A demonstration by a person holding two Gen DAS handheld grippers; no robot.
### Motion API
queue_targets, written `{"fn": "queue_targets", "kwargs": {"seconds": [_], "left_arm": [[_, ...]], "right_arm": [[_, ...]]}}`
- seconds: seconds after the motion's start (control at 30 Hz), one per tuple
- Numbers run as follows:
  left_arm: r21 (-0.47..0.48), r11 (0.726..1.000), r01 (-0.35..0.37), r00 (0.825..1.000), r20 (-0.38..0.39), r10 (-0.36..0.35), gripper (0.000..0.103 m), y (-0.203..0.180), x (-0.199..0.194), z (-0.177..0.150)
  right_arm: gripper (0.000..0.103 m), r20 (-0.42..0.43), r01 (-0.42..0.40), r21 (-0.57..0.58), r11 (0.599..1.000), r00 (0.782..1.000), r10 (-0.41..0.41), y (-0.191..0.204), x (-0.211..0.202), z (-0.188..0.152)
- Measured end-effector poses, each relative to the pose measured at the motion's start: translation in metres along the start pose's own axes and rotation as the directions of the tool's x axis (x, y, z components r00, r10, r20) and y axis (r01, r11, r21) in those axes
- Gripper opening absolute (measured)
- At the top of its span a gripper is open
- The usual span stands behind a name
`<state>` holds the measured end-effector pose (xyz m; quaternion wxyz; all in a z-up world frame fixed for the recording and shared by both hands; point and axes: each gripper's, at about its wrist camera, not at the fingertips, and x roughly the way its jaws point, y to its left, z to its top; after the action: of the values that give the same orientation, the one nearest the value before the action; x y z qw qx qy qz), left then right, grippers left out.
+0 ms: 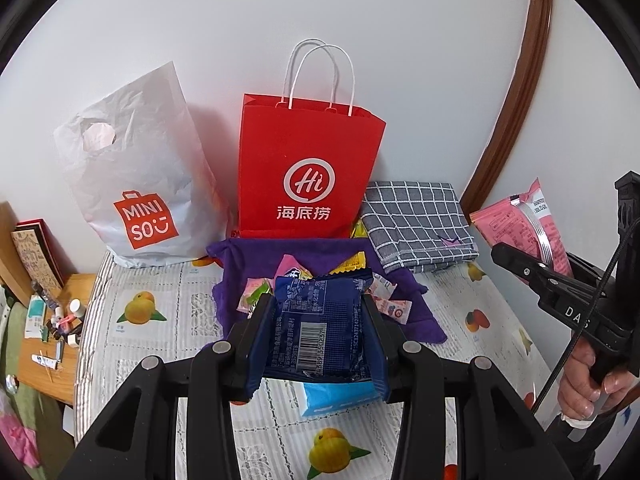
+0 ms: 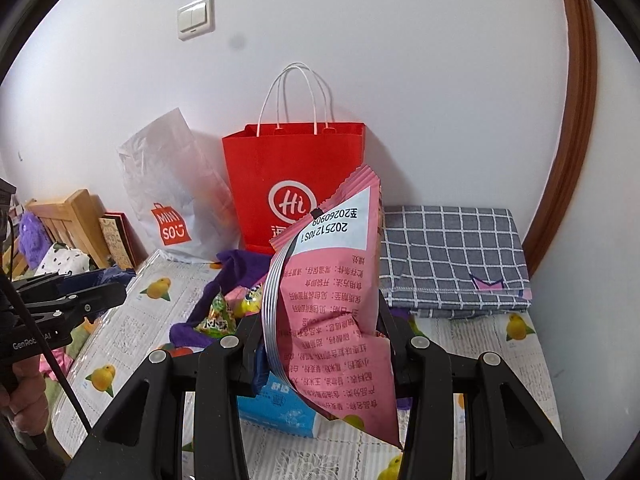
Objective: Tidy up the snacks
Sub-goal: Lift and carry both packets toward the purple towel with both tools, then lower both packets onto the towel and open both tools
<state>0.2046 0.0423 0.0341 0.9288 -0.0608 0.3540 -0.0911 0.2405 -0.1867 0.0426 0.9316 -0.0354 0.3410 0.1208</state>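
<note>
White wall closes off the far side of your left wrist view, and against it stand a white plastic bag (image 1: 132, 168) on the left and a red paper bag (image 1: 308, 168) in the middle, both on a worktop (image 1: 160, 320) covered with a fruit-print cloth. A folded grey checked cloth (image 1: 416, 224) lies to the right of the red bag, and a purple cloth (image 1: 304, 256) with small sweets on it lies just in front of it. Your left gripper (image 1: 318, 322) is clamped on a dark blue snack packet (image 1: 320, 320); the packet sits flat between the two fingers, barcode side up, its long axis running from near to far, its crimped far edge toward the red bag. A light blue pack (image 1: 340, 398) lies on the worktop beneath it. At the right edge, your right hand (image 1: 588, 380) holds the other gripper with a pink snack bag (image 1: 524, 228).

Seen from your right wrist, the same wall and bags lie beyond. Your right gripper (image 2: 320, 332) is closed on the pink snack bag (image 2: 336, 300), which stands up between the fingers, its long axis tilted away from you, its serrated top edge pointing up toward the red paper bag (image 2: 292, 168) and its printing upside down. Its lower end hangs near you, past the fingers. The left gripper (image 2: 96, 292) shows at the left edge.
</note>
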Motion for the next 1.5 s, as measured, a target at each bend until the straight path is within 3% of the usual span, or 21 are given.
{"fn": "queue_targets", "kwargs": {"seconds": [0.63, 1.5], "left_arm": [[-0.023, 1.000, -0.002, 1.000, 0.000, 0.002, 0.040, 0.021, 0.031, 0.026], [-0.023, 1.000, 0.013, 0.998, -0.060, -0.015, 0.040, 0.021, 0.106, 0.048]], "right_arm": [[0.042, -0.020, -0.033, -0.002, 0.999, 0.999, 0.032, 0.001, 0.038, 0.015], [0.042, -0.132, -0.011, 0.045, 0.999, 0.991, 0.017, -0.040, 0.132, 0.018]]}}
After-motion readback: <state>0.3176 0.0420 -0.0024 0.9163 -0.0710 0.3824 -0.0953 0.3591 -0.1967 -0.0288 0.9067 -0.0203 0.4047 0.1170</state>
